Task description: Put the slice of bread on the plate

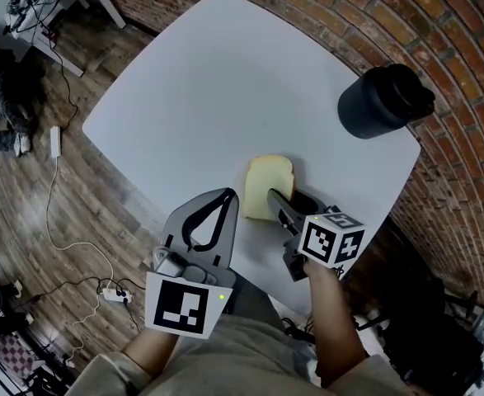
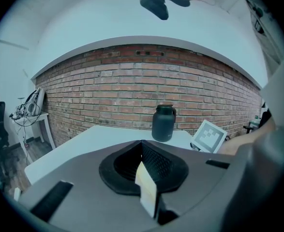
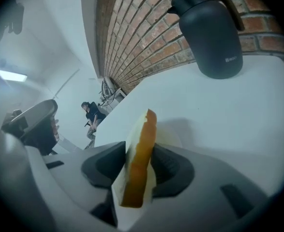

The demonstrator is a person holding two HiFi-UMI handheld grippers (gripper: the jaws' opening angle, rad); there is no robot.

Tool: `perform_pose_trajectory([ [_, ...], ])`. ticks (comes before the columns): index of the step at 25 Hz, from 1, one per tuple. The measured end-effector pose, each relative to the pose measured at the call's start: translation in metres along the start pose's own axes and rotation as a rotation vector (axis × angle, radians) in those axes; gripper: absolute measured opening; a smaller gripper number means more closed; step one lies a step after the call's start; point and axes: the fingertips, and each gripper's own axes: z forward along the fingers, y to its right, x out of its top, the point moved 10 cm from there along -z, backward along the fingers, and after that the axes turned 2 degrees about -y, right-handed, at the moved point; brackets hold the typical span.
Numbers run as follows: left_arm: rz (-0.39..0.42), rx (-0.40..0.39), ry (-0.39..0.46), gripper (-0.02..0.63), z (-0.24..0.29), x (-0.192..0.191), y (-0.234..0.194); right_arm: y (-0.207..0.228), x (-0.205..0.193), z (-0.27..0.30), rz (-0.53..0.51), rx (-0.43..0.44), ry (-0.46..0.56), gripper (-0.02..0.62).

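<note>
One slice of pale, brown-crusted bread (image 1: 266,180), likely light, soft and crushable, sits low over the white desk (image 1: 225,81), the right claw (image 3: 139,151) pinching its flat faces, best near the firmer crust; the left claw (image 2: 142,144) is closed.

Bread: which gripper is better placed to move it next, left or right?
Right. The right gripper has the bread upright between its jaws. The left gripper hangs beside it with its jaws together, off the bread. No plate shows in any view.
</note>
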Motion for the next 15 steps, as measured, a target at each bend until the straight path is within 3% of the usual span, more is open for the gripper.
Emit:
perform_pose_trajectory([
  [5,-0.003,-0.006,-0.001,0.009,0.0032,0.0004,-0.0007,-0.0019,0.0008,0.0041,-0.138,-0.119,-0.070,0.258],
  [15,-0.006,-0.010,0.001,0.009,0.0003,-0.0006,-0.0023,-0.0068,-0.0003,0.0037,-0.247,-0.257,-0.049,0.278],
])
